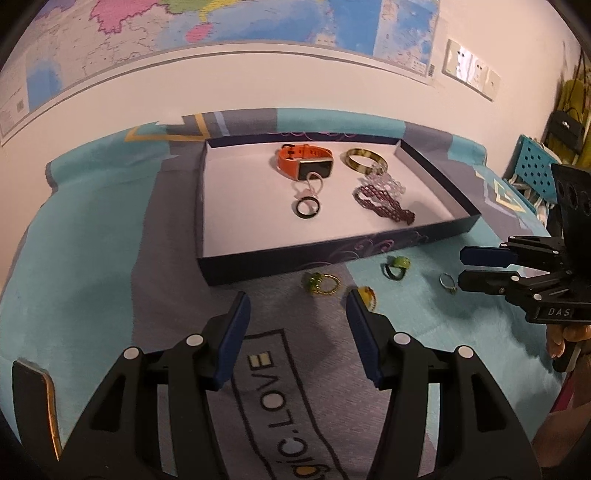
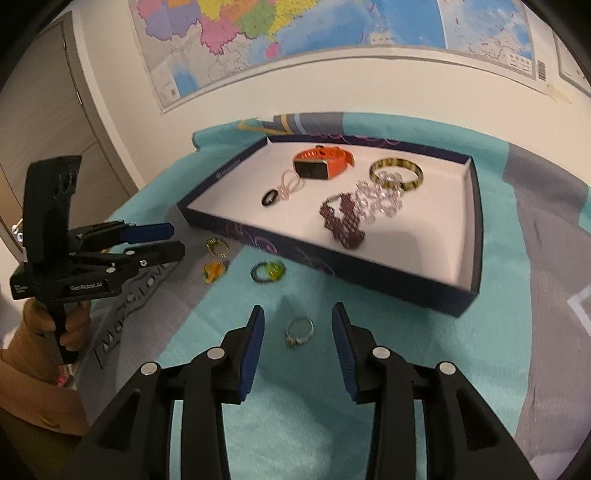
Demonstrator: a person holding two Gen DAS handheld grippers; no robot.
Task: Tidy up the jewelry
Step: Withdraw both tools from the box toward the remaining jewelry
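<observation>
Covering the bed, a teal-and-grey sheet (image 1: 92, 295), tray (image 1: 424, 243) near map (image 1: 221, 22) wall, left gripper (image 1: 297, 299) jaws wide, right gripper (image 2: 297, 314) jaws parted around ring (image 2: 299, 330)

A pale, off-white wall (image 1: 258, 88) stands behind the scene; a large coloured map (image 2: 295, 33) hangs across it, edged with a pale strip along its lower border; white socket plates (image 1: 471, 70) sit on the wall right of the map in the left wrist view; a grey-brown door (image 2: 44, 122) with a metal handle shows at the far left of the right wrist view; a teal and grey patterned cloth (image 1: 92, 229) with printed lettering covers the surface below; a teal perforated panel (image 1: 533, 162) and yellow-green items (image 1: 574, 99) stand at the right edge.
</observation>
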